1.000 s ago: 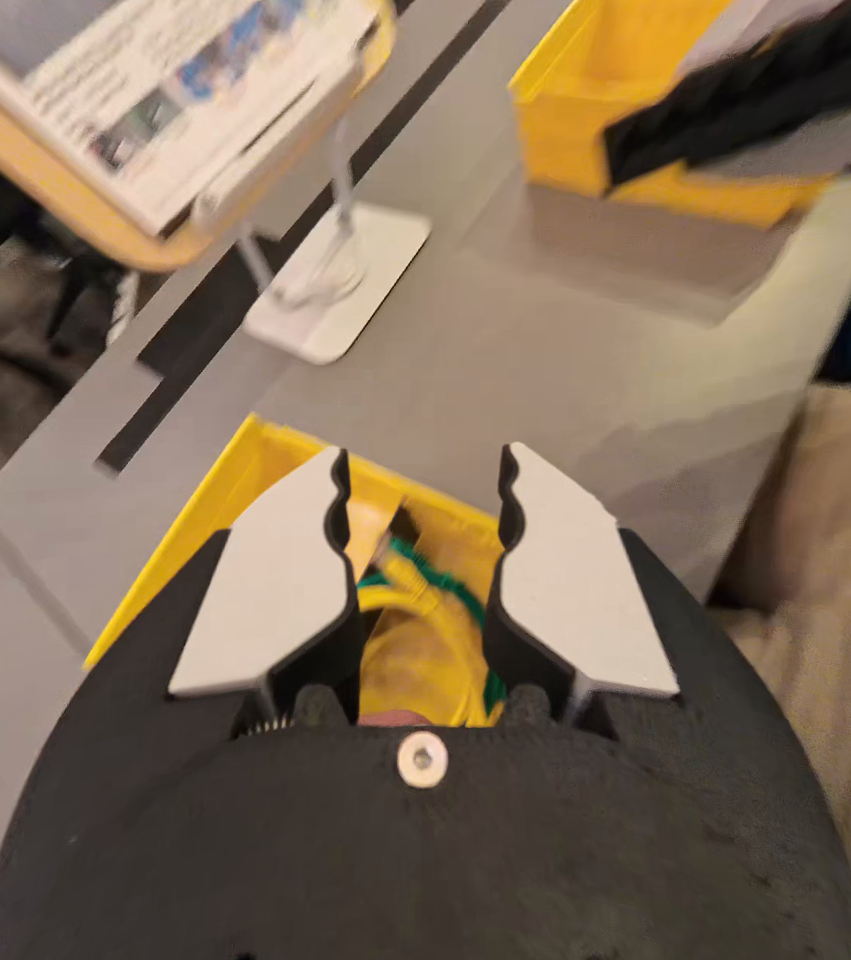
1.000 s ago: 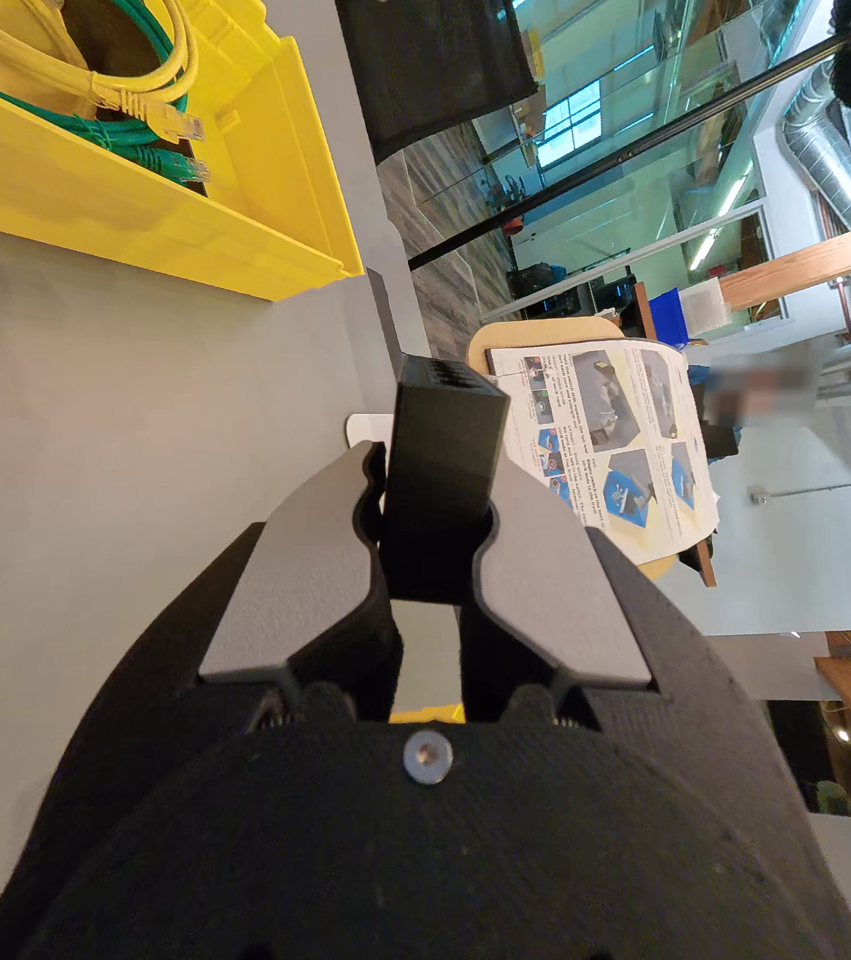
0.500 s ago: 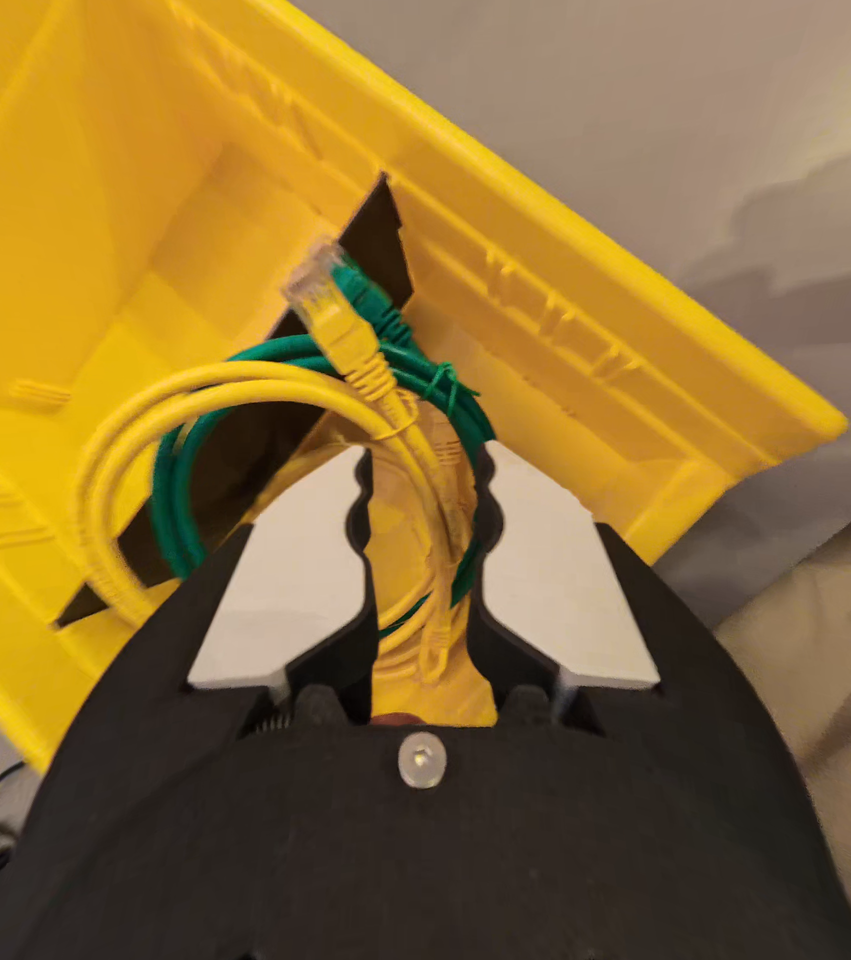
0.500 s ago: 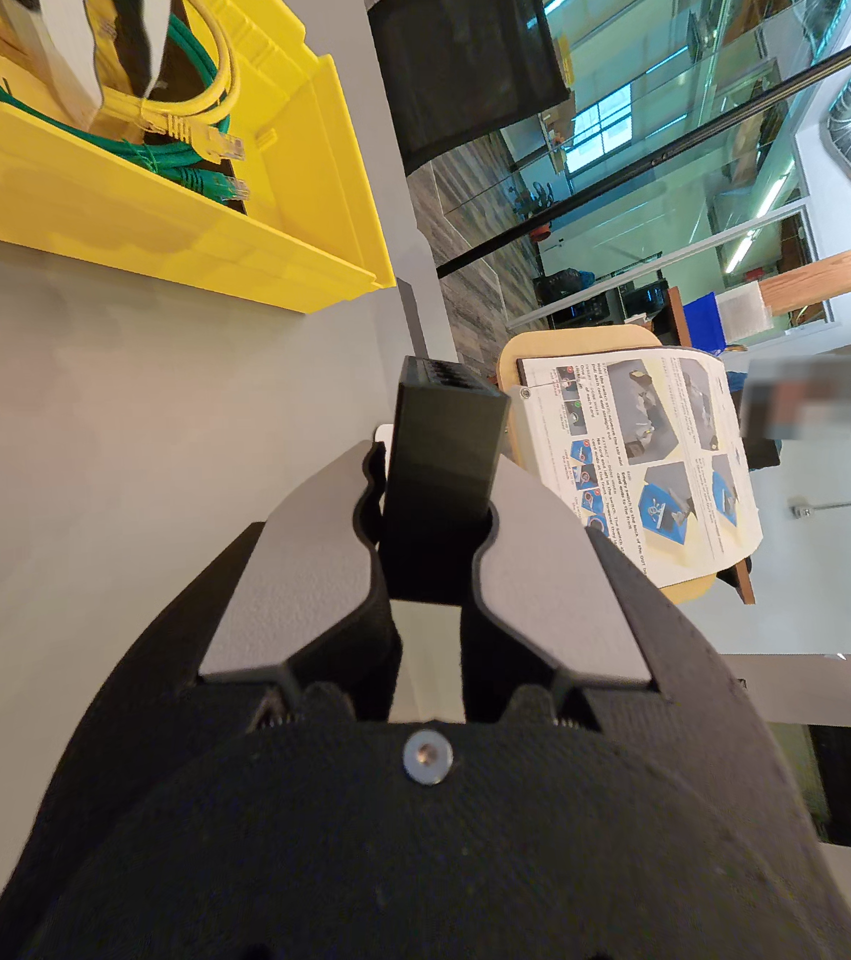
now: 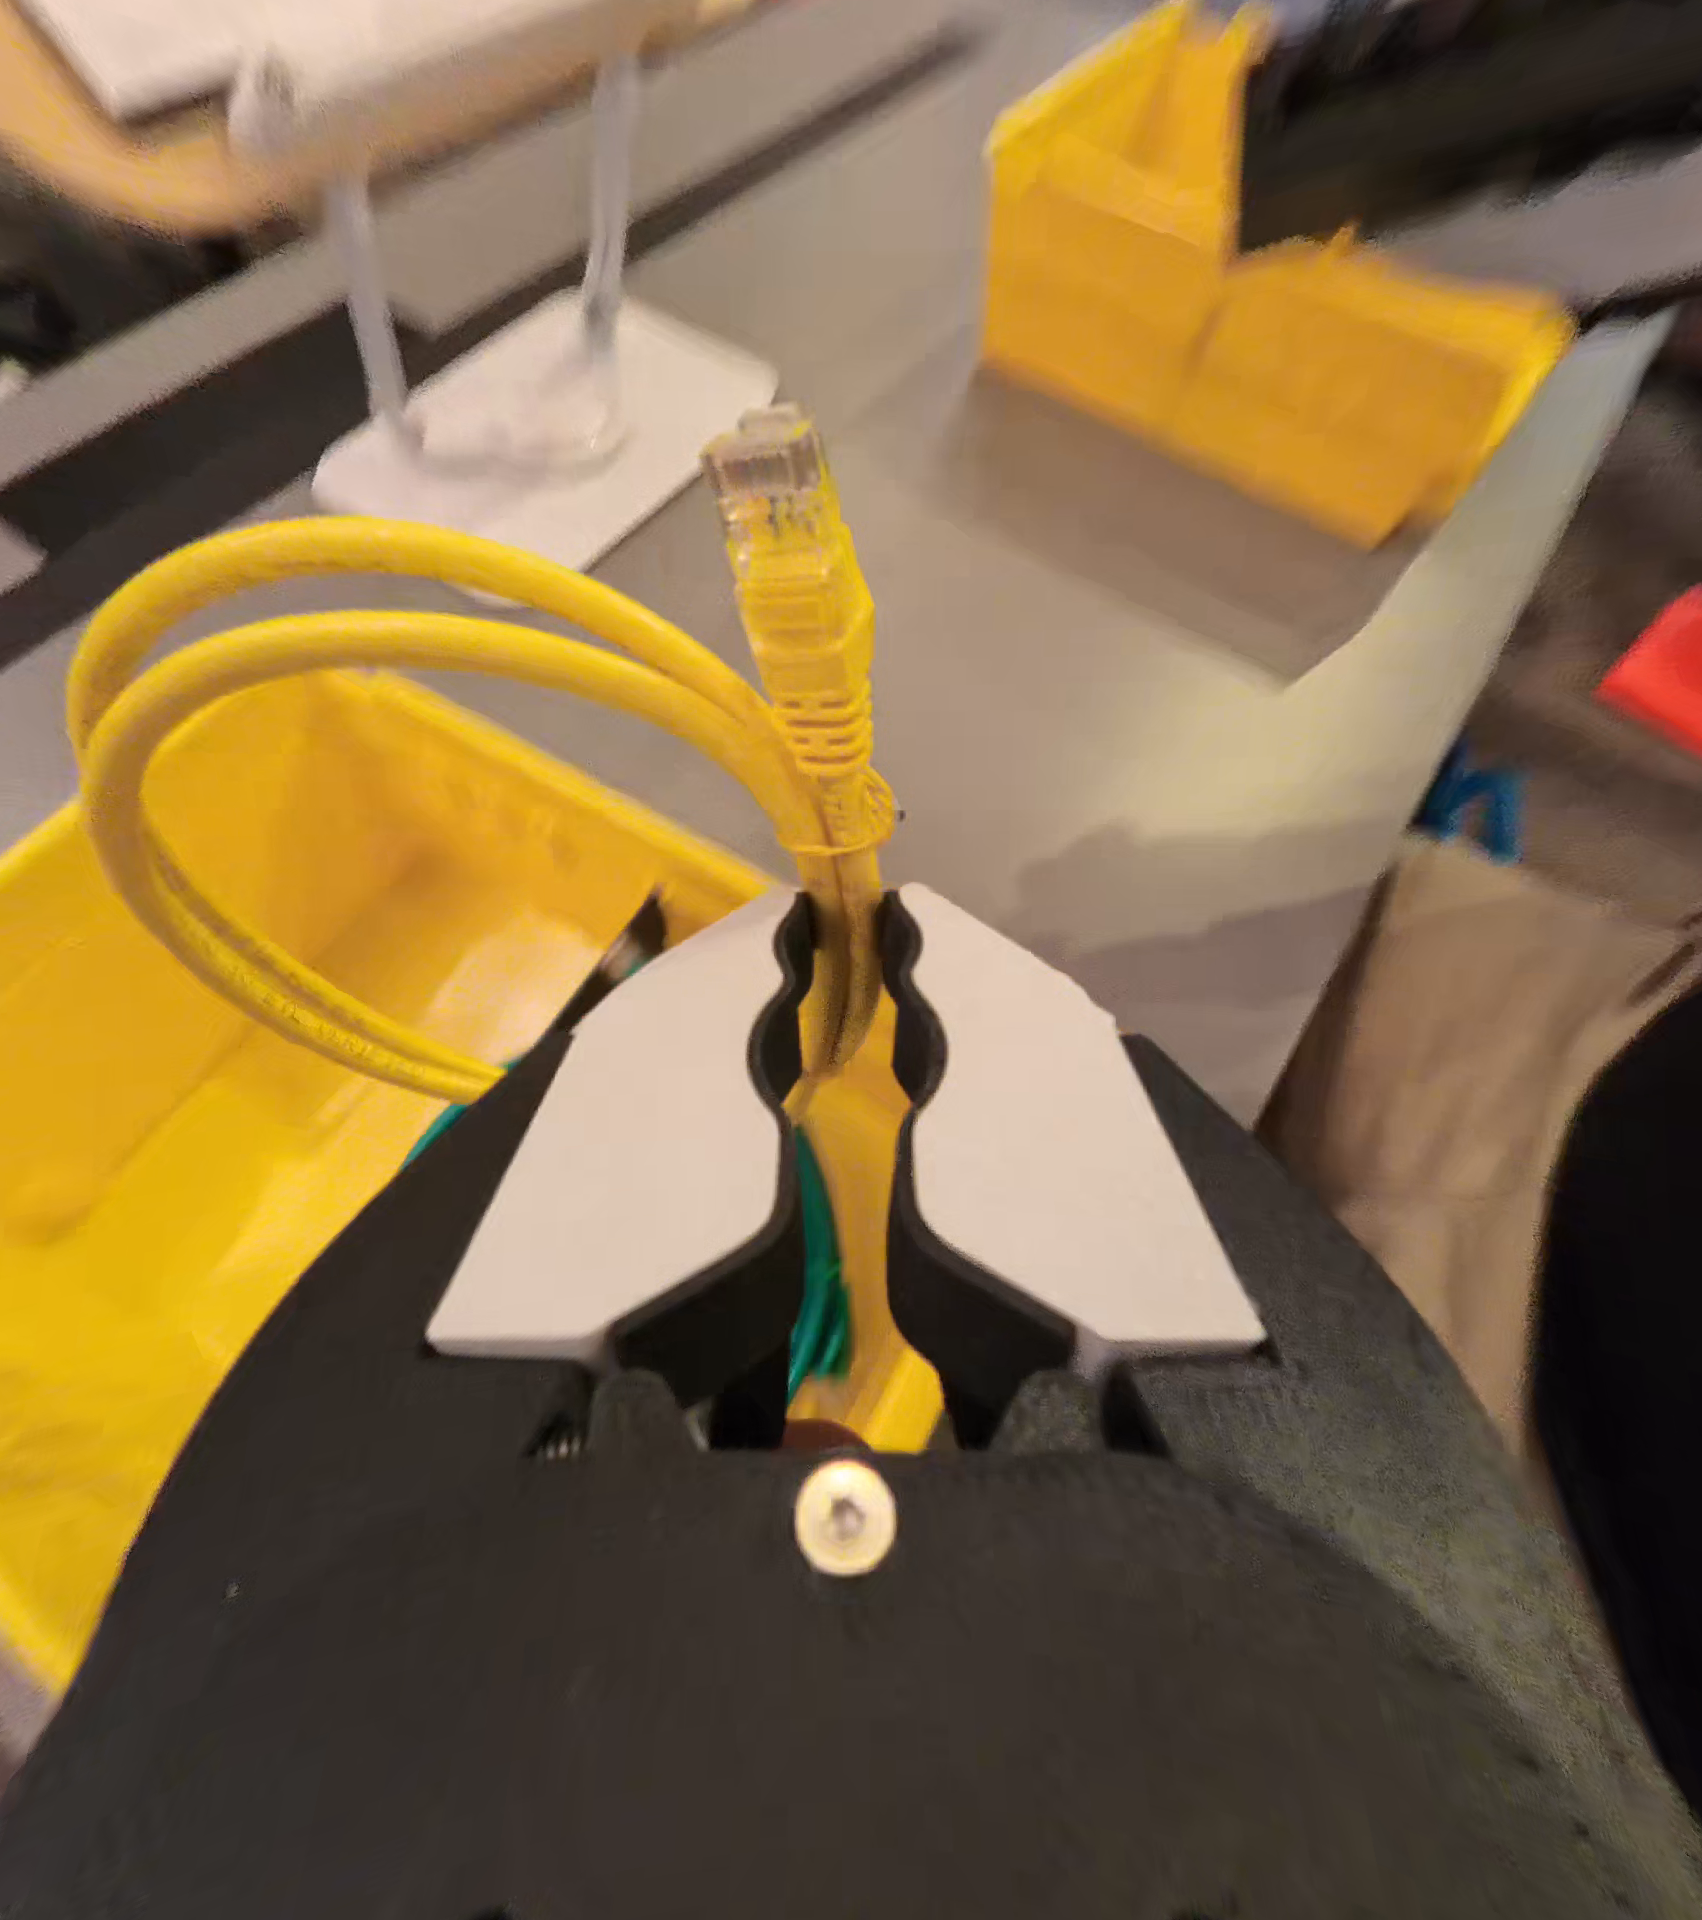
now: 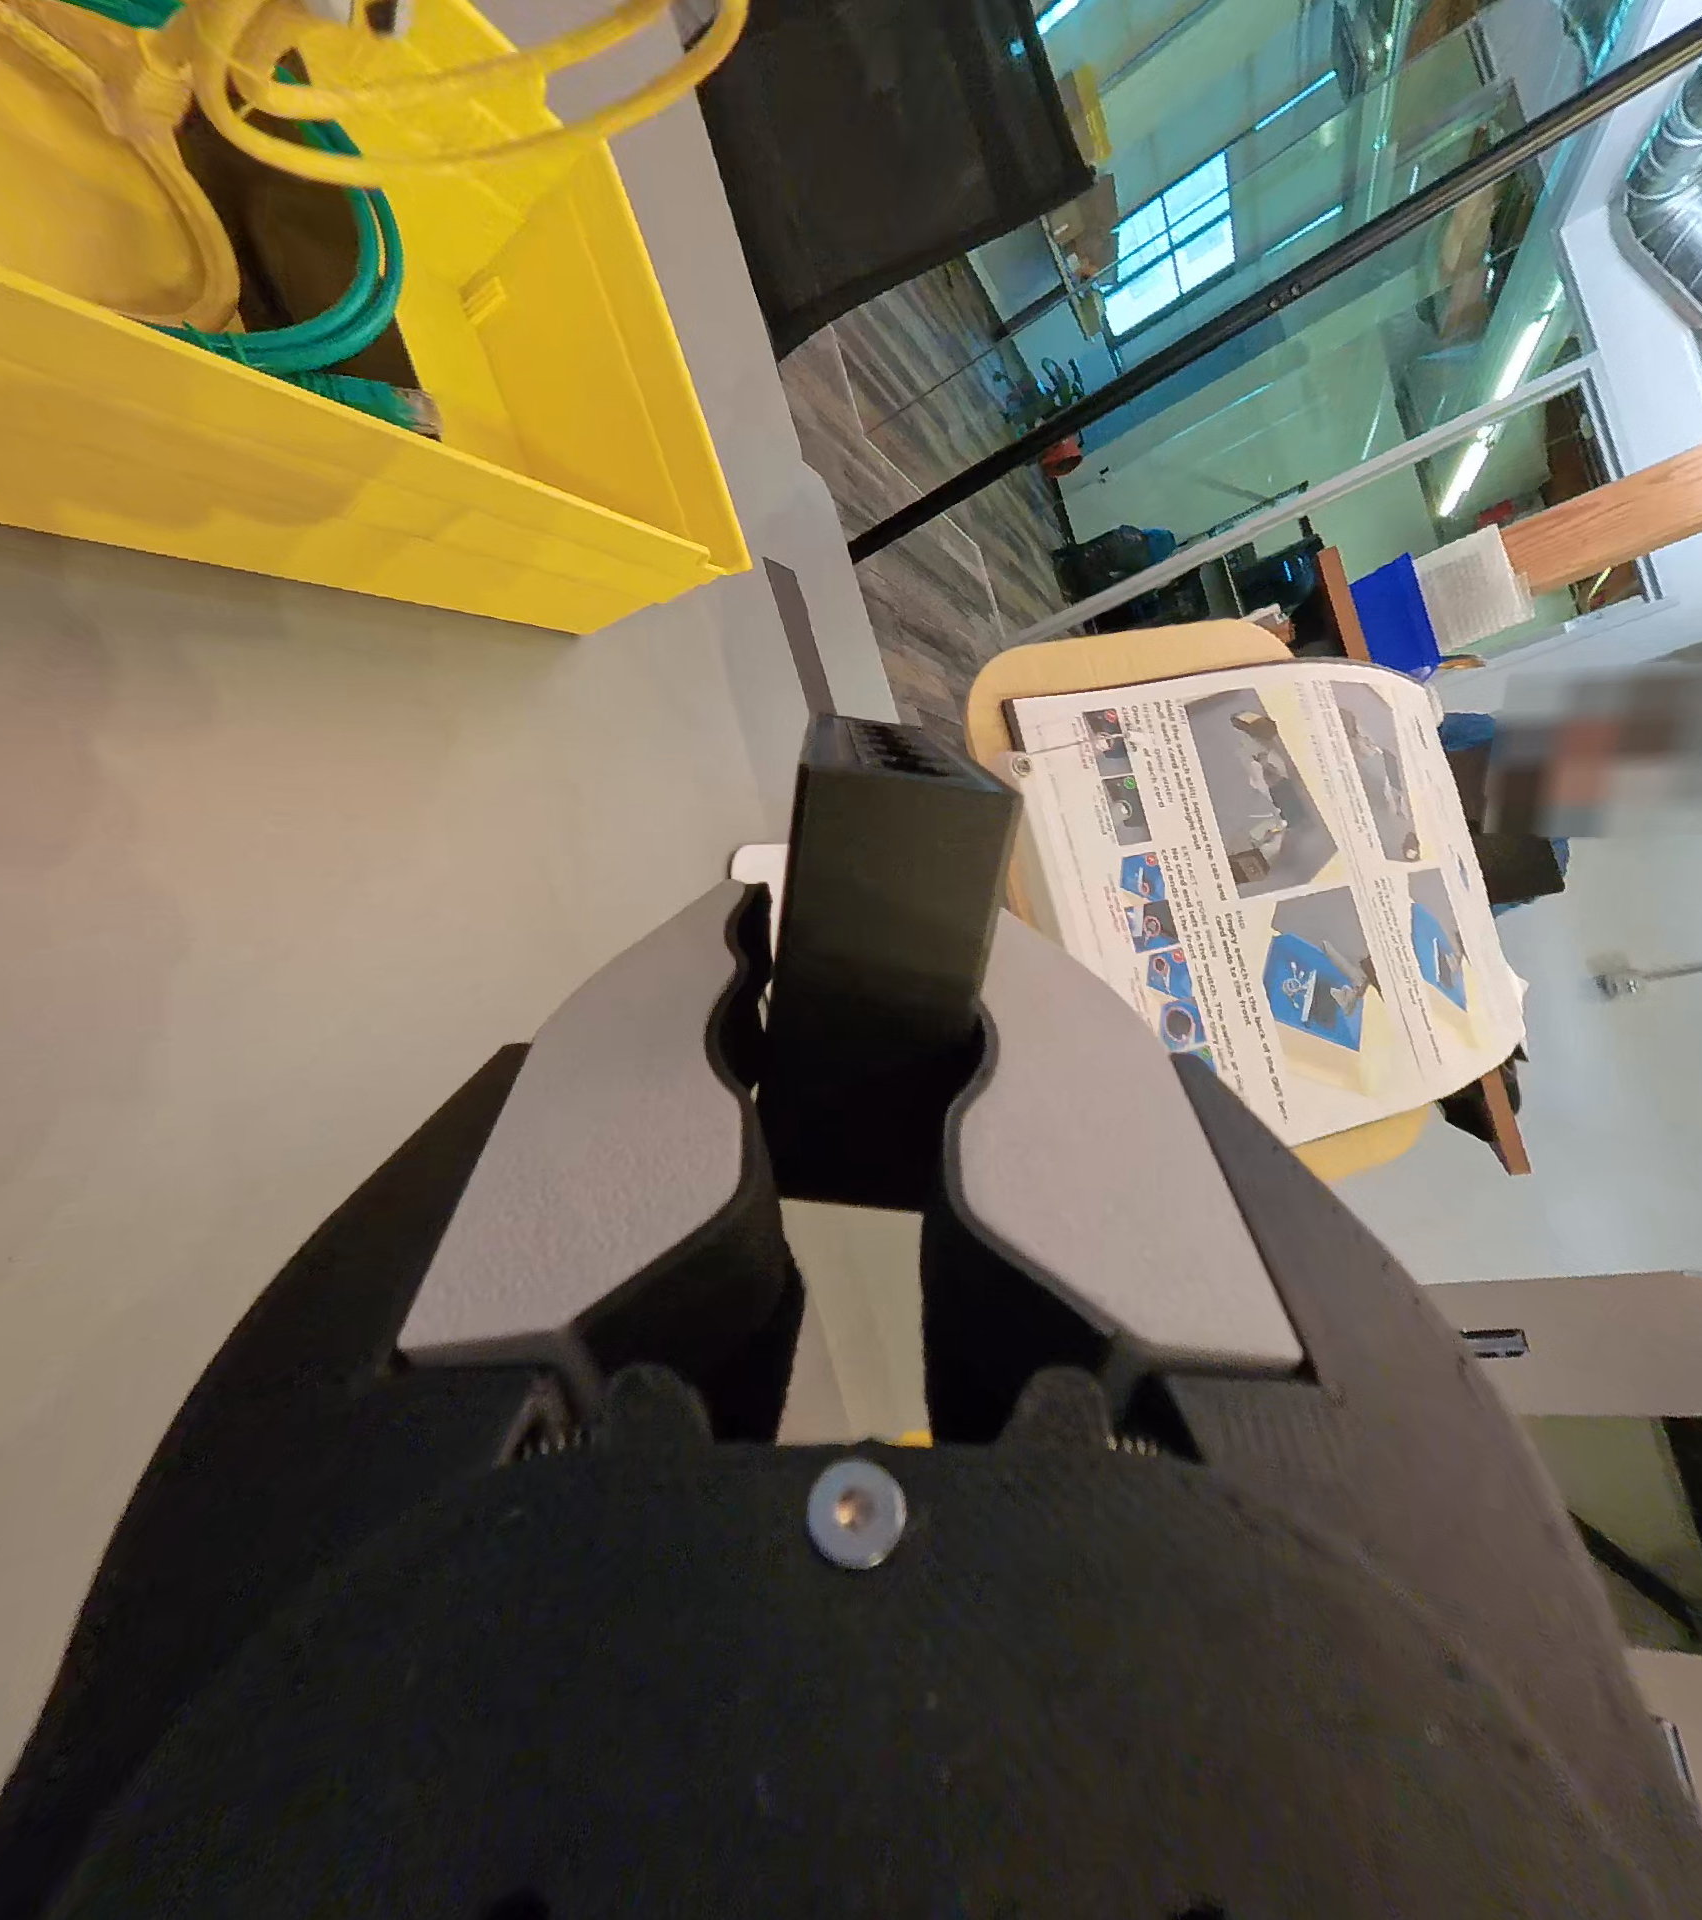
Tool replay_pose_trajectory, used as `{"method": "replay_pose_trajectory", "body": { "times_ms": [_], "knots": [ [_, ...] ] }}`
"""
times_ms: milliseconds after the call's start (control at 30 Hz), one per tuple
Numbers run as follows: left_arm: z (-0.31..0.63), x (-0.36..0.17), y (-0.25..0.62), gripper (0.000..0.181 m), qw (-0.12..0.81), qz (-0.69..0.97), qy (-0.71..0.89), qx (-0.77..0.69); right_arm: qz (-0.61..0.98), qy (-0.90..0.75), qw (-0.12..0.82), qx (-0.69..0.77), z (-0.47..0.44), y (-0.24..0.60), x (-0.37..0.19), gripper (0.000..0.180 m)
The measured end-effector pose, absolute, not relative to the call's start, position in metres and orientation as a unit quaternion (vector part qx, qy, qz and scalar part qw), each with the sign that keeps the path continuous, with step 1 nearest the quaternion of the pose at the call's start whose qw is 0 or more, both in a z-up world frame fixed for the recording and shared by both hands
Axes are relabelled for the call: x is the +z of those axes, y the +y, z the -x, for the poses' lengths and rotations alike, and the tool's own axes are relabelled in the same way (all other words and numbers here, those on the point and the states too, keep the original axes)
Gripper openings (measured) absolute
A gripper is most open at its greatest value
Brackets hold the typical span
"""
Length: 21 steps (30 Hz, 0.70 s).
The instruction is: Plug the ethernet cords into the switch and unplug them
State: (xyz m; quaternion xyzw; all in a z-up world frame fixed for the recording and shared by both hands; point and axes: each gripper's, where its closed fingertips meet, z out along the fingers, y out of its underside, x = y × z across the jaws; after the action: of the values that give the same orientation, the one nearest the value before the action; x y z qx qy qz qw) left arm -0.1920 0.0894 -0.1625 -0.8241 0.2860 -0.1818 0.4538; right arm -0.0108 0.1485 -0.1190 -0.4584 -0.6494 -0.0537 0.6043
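Note:
My left gripper [image 5: 842, 920] is shut on a yellow ethernet cord [image 5: 390, 613] just behind its plug [image 5: 785, 530], which points up and forward, clear of the yellow bin [image 5: 99, 1039]. The cord's coil loops out to the left. A green cord [image 5: 816, 1320] shows below, between the fingers. My right gripper [image 6: 862, 935] is shut on the black switch [image 6: 894, 883], held above the grey table with its port face pointing away. In the right wrist view the yellow cord [image 6: 473, 135] hangs over the bin [image 6: 307, 488], and the green cord [image 6: 348, 312] lies inside it.
A second yellow bin [image 5: 1242, 332] stands at the far right of the grey table [image 5: 1034, 665]. A white stand base [image 5: 556, 436] holds an instruction sheet [image 6: 1273, 894] on a wooden board. A person's dark sleeve [image 5: 1678, 1351] is at right.
My left gripper went down into the bin, shut on the yellow cord and lifted it up out of the bin. My right gripper kept its hold on the switch, shifting only slightly.

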Motion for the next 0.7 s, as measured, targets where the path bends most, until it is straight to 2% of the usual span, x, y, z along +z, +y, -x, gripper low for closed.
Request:
{"method": "replay_pose_trajectory", "body": {
  "times_ms": [33, 167, 300, 400, 500, 567, 633, 700],
  "knots": [
    [0.181, -0.147, 0.09, 0.012, 0.472, 0.807, 0.281, -0.216, 0.461, -0.646, 0.606, -0.054, 0.008, 0.15, -0.117, 0.029],
    [0.123, -0.095, 0.098, 0.012, 0.53, 0.729, 0.278, -0.332, 0.478, -0.627, 0.613, -0.052, -0.008, 0.157, -0.104, 0.029],
    [0.055, -0.083, 0.116, 0.012, 0.543, 0.686, 0.275, -0.399, 0.504, -0.596, 0.623, -0.055, -0.036, 0.17, -0.087, 0.029],
    [0.009, -0.114, 0.129, 0.012, 0.52, 0.676, 0.261, -0.453, 0.519, -0.573, 0.631, -0.058, -0.057, 0.179, -0.078, 0.03],
    [-0.016, -0.172, 0.141, 0.012, 0.462, 0.701, 0.227, -0.493, 0.529, -0.56, 0.635, -0.053, -0.07, 0.182, -0.076, 0.03],
    [-0.02, -0.201, 0.146, 0.013, 0.425, 0.716, 0.196, -0.518, 0.531, -0.558, 0.636, -0.049, -0.073, 0.182, -0.076, 0.03],
    [-0.012, -0.229, 0.154, 0.014, 0.423, 0.745, 0.18, -0.483, 0.531, -0.559, 0.635, -0.044, -0.073, 0.182, -0.079, 0.03],
    [-0.004, -0.235, 0.156, 0.012, 0.417, 0.75, 0.141, -0.493, 0.53, -0.561, 0.635, -0.043, -0.072, 0.182, -0.08, 0.03]
  ]
}}
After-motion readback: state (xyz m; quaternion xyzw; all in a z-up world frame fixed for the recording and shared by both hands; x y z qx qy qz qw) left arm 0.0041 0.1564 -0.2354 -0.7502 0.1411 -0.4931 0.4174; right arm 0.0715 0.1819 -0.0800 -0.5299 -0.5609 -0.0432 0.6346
